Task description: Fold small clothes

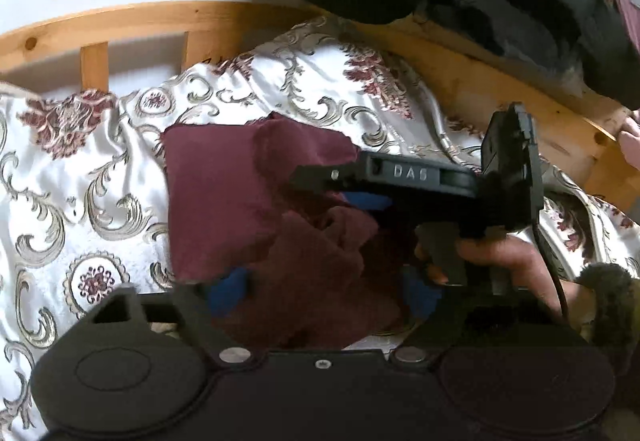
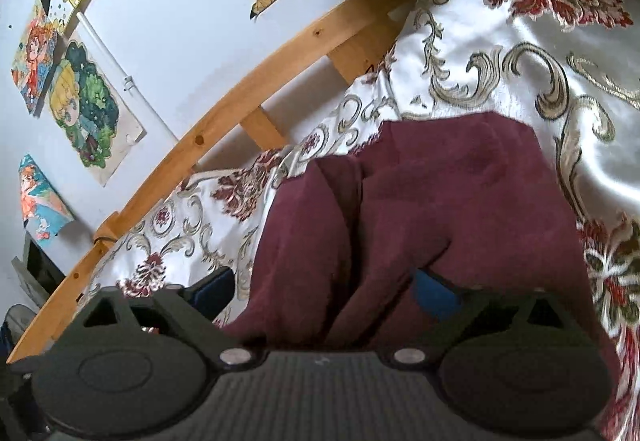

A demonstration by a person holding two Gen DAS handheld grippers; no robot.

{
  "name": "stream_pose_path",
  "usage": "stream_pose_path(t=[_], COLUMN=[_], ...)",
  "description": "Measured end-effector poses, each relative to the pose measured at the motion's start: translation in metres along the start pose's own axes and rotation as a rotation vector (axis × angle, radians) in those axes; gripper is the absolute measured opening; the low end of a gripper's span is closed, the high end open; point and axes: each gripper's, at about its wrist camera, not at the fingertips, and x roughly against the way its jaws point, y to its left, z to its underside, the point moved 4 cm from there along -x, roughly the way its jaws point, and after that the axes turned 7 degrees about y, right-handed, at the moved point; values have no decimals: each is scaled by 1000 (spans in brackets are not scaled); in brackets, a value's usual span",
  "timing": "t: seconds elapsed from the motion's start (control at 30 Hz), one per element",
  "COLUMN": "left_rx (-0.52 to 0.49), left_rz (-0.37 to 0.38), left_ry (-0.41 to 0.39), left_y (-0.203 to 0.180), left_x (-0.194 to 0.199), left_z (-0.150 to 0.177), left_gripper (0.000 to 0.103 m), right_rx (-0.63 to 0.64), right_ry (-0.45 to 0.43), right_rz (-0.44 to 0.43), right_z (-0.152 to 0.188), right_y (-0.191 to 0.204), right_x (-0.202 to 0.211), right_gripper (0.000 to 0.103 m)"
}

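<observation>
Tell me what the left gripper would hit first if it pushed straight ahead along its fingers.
The maroon cloth: it already fills the gap between the left gripper fingers. Just beyond, the right gripper crosses above the same cloth, though depth is unclear.

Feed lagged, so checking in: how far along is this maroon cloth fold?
Done: part of the maroon cloth lies flat on the bedspread.
In hand: the near part is bunched; the right gripper reaches across it, and cloth sits between the open blue pads of the left gripper. Whether either grips it is unclear.
Left: flattening the bunched part and finishing the fold.
</observation>
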Motion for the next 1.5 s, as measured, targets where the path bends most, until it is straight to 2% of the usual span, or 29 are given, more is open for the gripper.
stream_pose_path(t=[0.03, 0.1, 0.13, 0.17, 0.2, 0.23, 0.27, 0.4, 0.57, 0.7, 0.83, 0.93, 1.23, 1.5], left_rx=[17, 38, 39, 34, 28, 22, 19, 19, -35, -29, -36, -36, -35, -47], left_rz=[-2, -3, -7, -13, -16, -18, -18, 16, 103, 175, 216, 238, 259, 280], left_ry=[1, 2, 1, -4, -6, -6, -7, -26, -43, -62, -59, -55, -28, 11], left_y=[2, 5, 6, 4, 2, 0, -1, -9, -32, -45, -59, -65, -68, -74], left_x=[-1, -3, -4, -4, -4, -5, -6, -8, -15, -27, -42, -51, -67, -75], left_z=[0, 0, 1, 1, 1, 2, 3, 6, 8, 6, 4, 5, 8, 10], left_gripper=[60, 51, 46, 43, 38, 35, 34, 27, 27, 27, 28, 28, 29, 33], right_rx=[4, 23, 33, 39, 41, 41, 40, 55, 148, 178, 176, 120, 59, 14], right_ry=[-1, 7, 10, 13, 13, 11, 7, -47, -132, -162, -166, -162, -140, -114], right_rz=[-2, 18, 31, 47, 60, 69, 74, 82, 101, 120, 153, 163, 215, 243], right_z=[-2, -4, -4, -5, -5, -5, -6, -11, -29, -41, -46, -47, -45, -38], right_y=[0, 2, 3, 3, 3, 2, 0, 0, 12, 9, -2, -15, -41, -58], right_x=[-2, -5, -7, -8, -8, -8, -7, 5, 32, 49, 60, 61, 64, 63], right_gripper=[97, 90, 80, 66, 58, 31, 15, 13, 12, 12, 12, 12, 12, 12])
